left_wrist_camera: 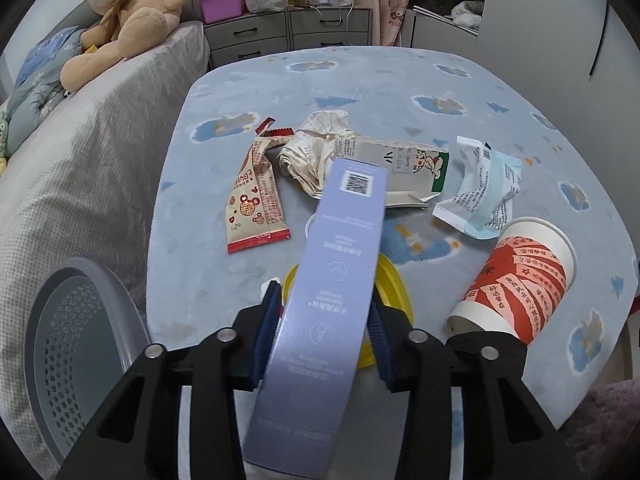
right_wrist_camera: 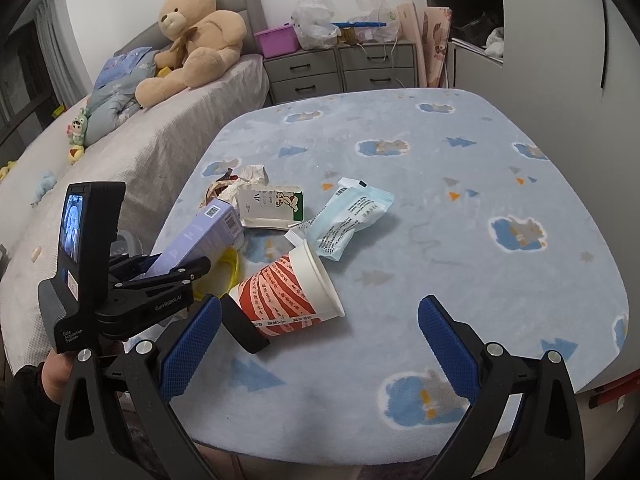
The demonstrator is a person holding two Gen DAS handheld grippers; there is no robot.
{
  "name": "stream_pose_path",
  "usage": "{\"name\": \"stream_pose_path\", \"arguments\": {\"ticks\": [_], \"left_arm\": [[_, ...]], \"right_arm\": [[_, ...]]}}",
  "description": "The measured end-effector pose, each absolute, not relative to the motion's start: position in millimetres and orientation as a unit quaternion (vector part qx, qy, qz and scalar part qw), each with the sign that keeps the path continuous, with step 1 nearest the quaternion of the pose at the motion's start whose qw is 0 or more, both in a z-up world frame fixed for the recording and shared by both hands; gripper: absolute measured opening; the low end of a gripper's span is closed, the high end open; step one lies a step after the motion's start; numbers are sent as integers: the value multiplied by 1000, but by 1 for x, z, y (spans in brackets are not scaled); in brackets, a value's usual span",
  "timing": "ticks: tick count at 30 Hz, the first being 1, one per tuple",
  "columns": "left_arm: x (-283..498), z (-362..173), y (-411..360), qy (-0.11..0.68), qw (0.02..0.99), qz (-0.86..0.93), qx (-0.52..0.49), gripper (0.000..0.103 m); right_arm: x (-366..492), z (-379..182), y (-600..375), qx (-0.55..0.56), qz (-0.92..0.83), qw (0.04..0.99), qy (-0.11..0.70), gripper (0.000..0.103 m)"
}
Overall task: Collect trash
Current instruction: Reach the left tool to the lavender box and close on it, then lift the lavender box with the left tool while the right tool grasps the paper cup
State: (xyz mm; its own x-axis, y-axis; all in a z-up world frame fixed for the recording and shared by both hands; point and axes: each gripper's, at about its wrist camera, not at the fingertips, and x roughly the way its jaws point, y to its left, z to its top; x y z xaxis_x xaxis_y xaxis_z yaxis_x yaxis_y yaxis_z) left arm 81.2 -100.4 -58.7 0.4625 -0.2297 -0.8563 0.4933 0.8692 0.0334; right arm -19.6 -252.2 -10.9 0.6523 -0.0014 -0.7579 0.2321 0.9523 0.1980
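My left gripper (left_wrist_camera: 324, 300) is shut on a long purple box (left_wrist_camera: 332, 280), its blue pads pressed to the box's two sides, the box tilted up over a yellow lid (left_wrist_camera: 394, 284). From the right wrist view the same box (right_wrist_camera: 200, 240) sticks up out of the left gripper (right_wrist_camera: 176, 276). On the blue table cover (right_wrist_camera: 440, 220) lie a snack wrapper (left_wrist_camera: 256, 196), crumpled paper (left_wrist_camera: 312, 152), a flattened carton (left_wrist_camera: 400, 164) and a pale blue packet (left_wrist_camera: 480, 192). A red-and-white paper cup (right_wrist_camera: 292, 296) lies on its side just ahead of my right gripper (right_wrist_camera: 320, 308), which is open and holds nothing.
A grey perforated bin (left_wrist_camera: 76, 340) stands low at the left, between the table and a grey bed (left_wrist_camera: 80, 140) with a teddy bear (left_wrist_camera: 132, 12). Grey drawers (left_wrist_camera: 288, 32) with bags stand behind the table. A hand (right_wrist_camera: 52, 376) holds the left gripper's handle.
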Motion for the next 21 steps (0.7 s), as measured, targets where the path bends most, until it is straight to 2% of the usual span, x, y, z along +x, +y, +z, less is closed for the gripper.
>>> {"name": "stream_pose_path", "arguments": {"ticks": [10,21], "left_arm": [[63,-34,-94,434,866,-213,129,32],[63,-9,-63,396,894,-175,115,32]], "right_arm": [[-12,-24,-251,163,-91,882,433,97],[1,-53,-245,269,-132,841,451,97]]}}
